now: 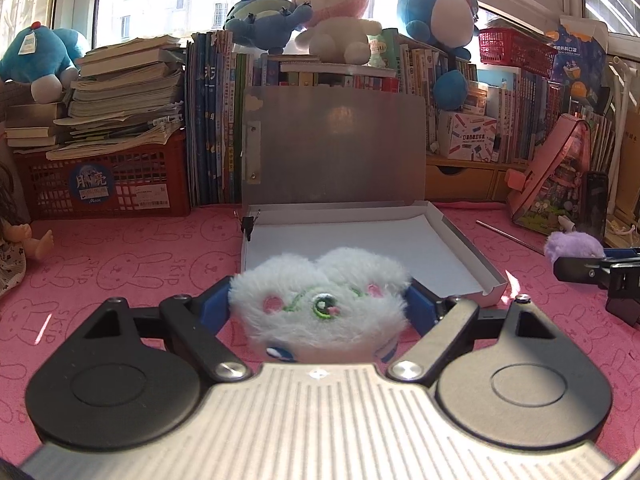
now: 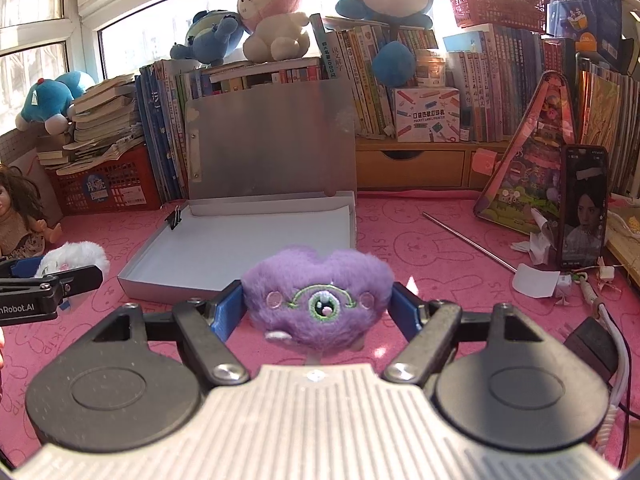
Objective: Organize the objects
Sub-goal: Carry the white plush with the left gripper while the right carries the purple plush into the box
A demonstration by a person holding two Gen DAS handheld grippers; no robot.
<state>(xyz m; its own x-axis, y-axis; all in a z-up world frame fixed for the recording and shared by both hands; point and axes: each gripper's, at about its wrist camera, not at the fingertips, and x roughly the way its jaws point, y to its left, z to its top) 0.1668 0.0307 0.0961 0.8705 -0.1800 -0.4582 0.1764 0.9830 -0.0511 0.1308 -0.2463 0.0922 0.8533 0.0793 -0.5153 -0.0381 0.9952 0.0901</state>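
My left gripper [image 1: 319,304] is clamped on the white plush [image 1: 320,300], blue fingers [image 1: 218,302] pressing its two sides, toy sitting face-up between them and held just short of the near-left corner of the open box [image 1: 460,248]; I can't tell if the plush is lifted or brushing the pink surface [image 1: 120,264]; the box tray looks bare white inside, lid [image 1: 340,144] standing upright at the back against the books, a black binder clip [image 1: 250,226] on the far-left corner of the tray; I judge the step in hand is carrying both toys over the rim and dropping them in; for the left one I'd raise enough to clear the near wall, push forward toward the left half of the tray, keep away from the clip, then open only once the plush is over the white floor; fur is soft and squashy so it may cling to the pads, so a wide opening and a straight pull-back is safer; my right gripper [image 2: 318,308] is closed on the purple plush [image 2: 318,300], same style grasp, blue fingers [image 2: 230,310] on either side, toy near the front-right edge of the box [image 2: 354,216]; I'd send that one to the right half so the two toys don't stack and the grippers stay apart; risk: both grippers entering together could knock each other, so I'd go one after the other; the metal rod [image 2: 468,240] and the phone [image 2: 582,204] lie well to the right, out of the path.
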